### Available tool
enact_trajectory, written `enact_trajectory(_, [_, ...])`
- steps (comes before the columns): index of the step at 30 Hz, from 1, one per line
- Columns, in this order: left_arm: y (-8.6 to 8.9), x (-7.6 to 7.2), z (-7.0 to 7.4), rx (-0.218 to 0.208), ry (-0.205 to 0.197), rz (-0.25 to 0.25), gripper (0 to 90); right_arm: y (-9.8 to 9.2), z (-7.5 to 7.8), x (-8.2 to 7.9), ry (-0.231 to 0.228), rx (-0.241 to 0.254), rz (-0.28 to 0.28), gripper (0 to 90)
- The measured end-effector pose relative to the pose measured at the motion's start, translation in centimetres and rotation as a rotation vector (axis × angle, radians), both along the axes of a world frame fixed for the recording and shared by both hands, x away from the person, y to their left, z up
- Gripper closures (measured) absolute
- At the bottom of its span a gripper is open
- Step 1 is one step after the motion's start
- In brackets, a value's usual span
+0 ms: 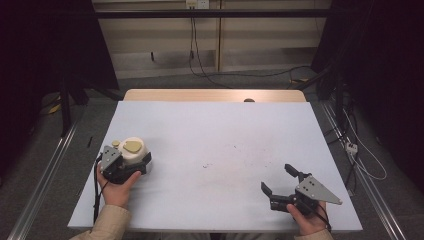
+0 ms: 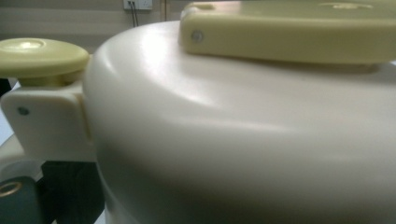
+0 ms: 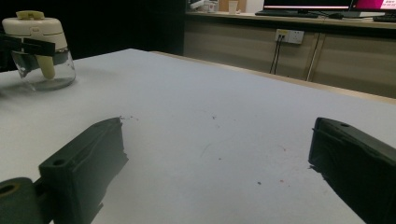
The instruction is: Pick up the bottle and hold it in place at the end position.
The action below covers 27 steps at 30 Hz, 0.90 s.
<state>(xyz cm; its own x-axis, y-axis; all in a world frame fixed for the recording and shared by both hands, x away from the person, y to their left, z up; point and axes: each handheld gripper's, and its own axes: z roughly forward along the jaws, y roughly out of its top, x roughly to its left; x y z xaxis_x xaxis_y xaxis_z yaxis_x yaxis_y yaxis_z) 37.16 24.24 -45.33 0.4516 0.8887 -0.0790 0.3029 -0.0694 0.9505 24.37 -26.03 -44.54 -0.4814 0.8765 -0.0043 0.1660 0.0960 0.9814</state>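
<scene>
A small container with a cream lid, pale yellow-green knobs and a clear glass base stands at the table's near left. My left gripper is shut on it, its black jaws pressed against both sides of the body. In the left gripper view the cream lid sits very close, with a round knob at the left. My right gripper rests low at the near right, open, with nothing between its jaws. It points across the table toward the container.
A white sheet covers the table, with faint dark specks near its middle. The wooden far edge carries a small dark object. Cables lie on the floor beyond and to the right.
</scene>
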Motion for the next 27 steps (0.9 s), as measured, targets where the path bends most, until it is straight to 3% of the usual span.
enact_trajectory(8, [-0.13,0.05,0.0,-0.008,-0.001,0.009,5.5,-0.02,0.01,-0.02,0.001,0.003,-0.001,3.2])
enact_trajectory(17, [-0.61,0.05,0.07,0.0,-0.029,0.028,6.1,-0.03,0.06,-0.01,-0.003,0.008,0.005,3.2])
enact_trajectory(27, [-0.86,-0.02,0.95,-0.017,-0.055,-0.012,6.2,-0.06,0.09,-0.03,-0.006,0.013,0.001,3.2])
